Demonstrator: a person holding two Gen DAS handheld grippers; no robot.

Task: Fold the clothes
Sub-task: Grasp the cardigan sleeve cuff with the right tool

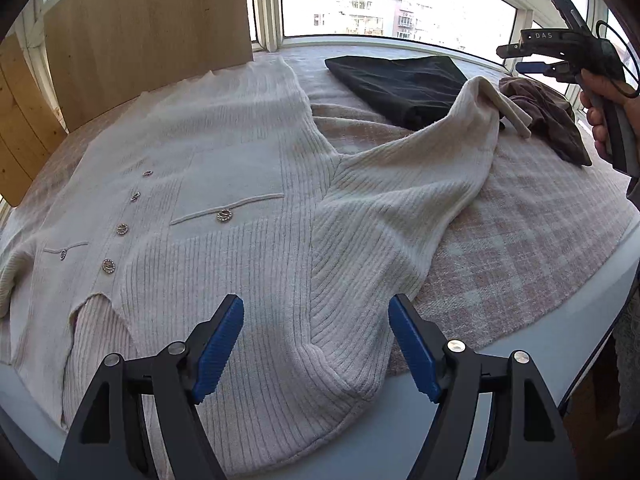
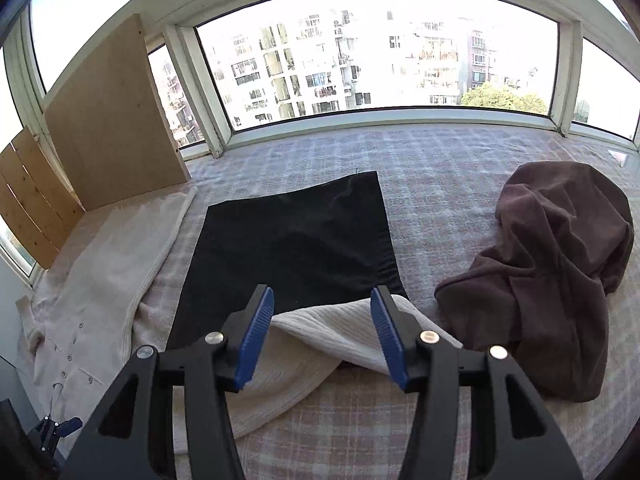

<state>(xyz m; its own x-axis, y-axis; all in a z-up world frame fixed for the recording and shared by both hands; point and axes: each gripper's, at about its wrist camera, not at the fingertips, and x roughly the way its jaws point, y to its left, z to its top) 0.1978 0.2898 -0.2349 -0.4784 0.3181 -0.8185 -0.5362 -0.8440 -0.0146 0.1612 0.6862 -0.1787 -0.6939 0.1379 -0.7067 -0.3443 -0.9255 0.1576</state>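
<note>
Your right tool [image 1: 532, 58] carries the letters "DAS" on its black body, gripped in your right hand [image 1: 600, 116] and raised beyond the cream cardigan [image 1: 224, 200], whose sleeve [image 1: 476, 120] peaks just below it. Ahead of that tool lies a folded black garment [image 2: 296, 244], with a crumpled brown garment [image 2: 548, 276] to its right on the checked blanket [image 2: 440, 168]. Both tools stand open and empty, your left tool [image 1: 316, 344] hovering over the cardigan's ribbed shoulder, directly beneath it.

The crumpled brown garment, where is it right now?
The crumpled brown garment lies at the right on the checked blanket, beside the flat black cloth.
</note>
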